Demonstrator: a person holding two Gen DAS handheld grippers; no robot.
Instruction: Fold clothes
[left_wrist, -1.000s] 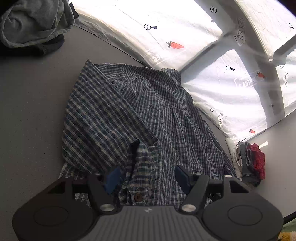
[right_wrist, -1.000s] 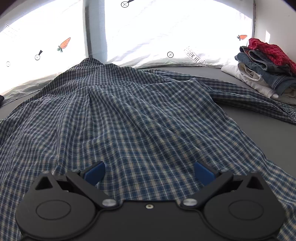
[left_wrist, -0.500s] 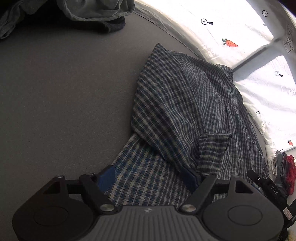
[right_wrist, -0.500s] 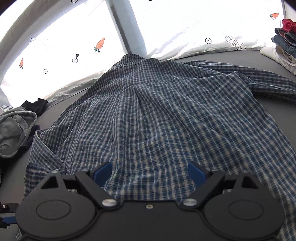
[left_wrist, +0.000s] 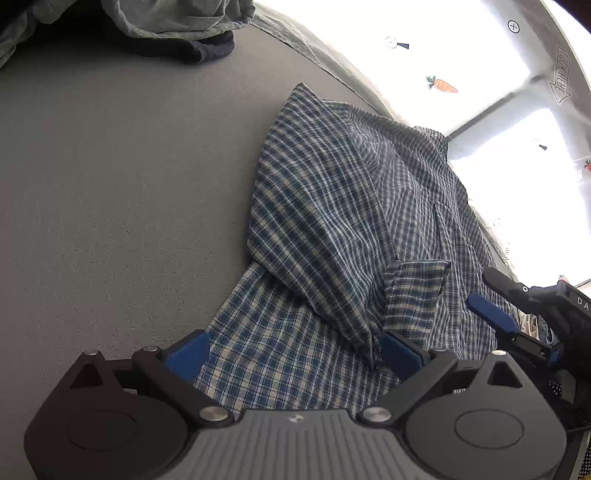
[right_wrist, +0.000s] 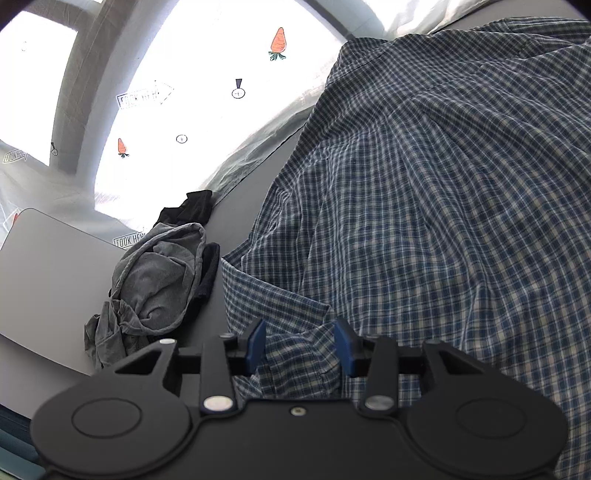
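Left wrist view: the jaws of the left gripper (left_wrist: 293, 354) are seen spread wide, with the hem of the plaid shirt (left_wrist: 332, 236) lying between them and nothing pinched. A folded-over sleeve and cuff are draped across the shirt just beyond the right-hand jaw. The shirt is spread on the grey tabletop (left_wrist: 122, 192), its far edge near the white printed curtain (left_wrist: 480, 66). The right gripper (left_wrist: 491, 314) is seen at the right edge, over the shirt. A crumpled grey garment (left_wrist: 177, 18) is lying at the far left, well apart from the shirt.

In the right wrist view, the jaws of the right gripper (right_wrist: 300, 345) are held partly closed around a raised fold of the shirt (right_wrist: 443, 184), with a gap visible between them; whether the cloth is actually pinched cannot be told. The grey garment (right_wrist: 155, 280) is lying beside the shirt's left edge.
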